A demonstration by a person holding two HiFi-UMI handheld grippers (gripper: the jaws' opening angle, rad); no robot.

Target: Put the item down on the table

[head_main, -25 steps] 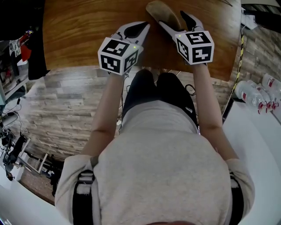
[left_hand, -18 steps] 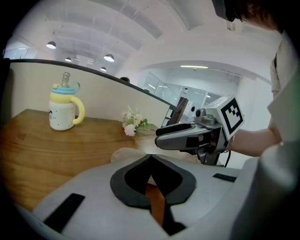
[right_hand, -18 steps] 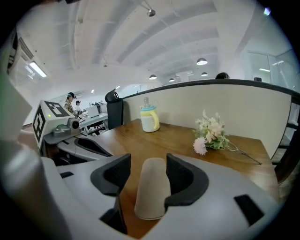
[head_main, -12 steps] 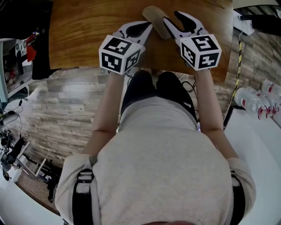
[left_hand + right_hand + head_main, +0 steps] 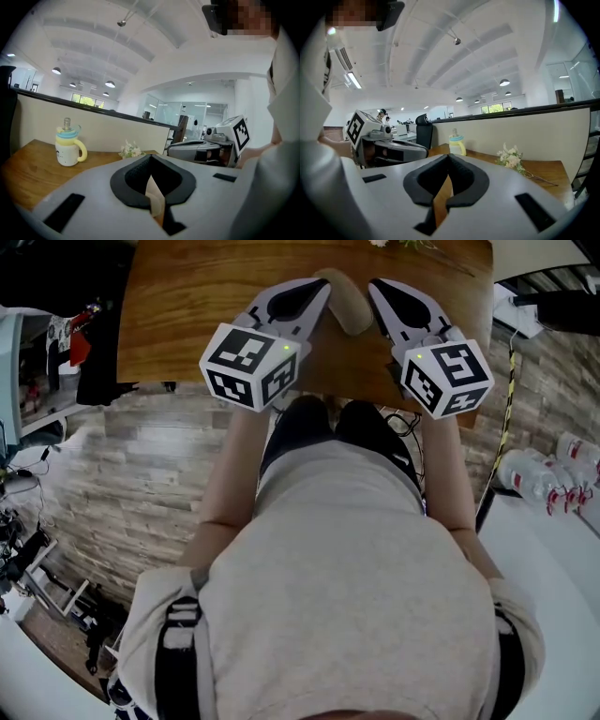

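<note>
A tan, flat oval item (image 5: 345, 304) lies on the wooden table (image 5: 206, 296), between the tips of my two grippers. My left gripper (image 5: 322, 287) is shut; in the left gripper view (image 5: 150, 158) only a pale sliver shows through the slot below its pads. My right gripper (image 5: 375, 287) has just been closing and now stands shut with nothing between its pads. In the right gripper view (image 5: 449, 158) wood colour shows through the slot. Both grippers hang above the table's near edge, beside the item and apart from it.
A white cup with a yellow handle (image 5: 69, 147) and a small bunch of flowers (image 5: 130, 150) stand farther back on the table. Plastic bottles (image 5: 544, 470) lie at the right. The person's lap is under the table's edge, and plank floor lies at the left.
The right gripper's jaws, open around the item a second ago, have let it go and shut. Both grippers have risen, and the item stays on the table.
</note>
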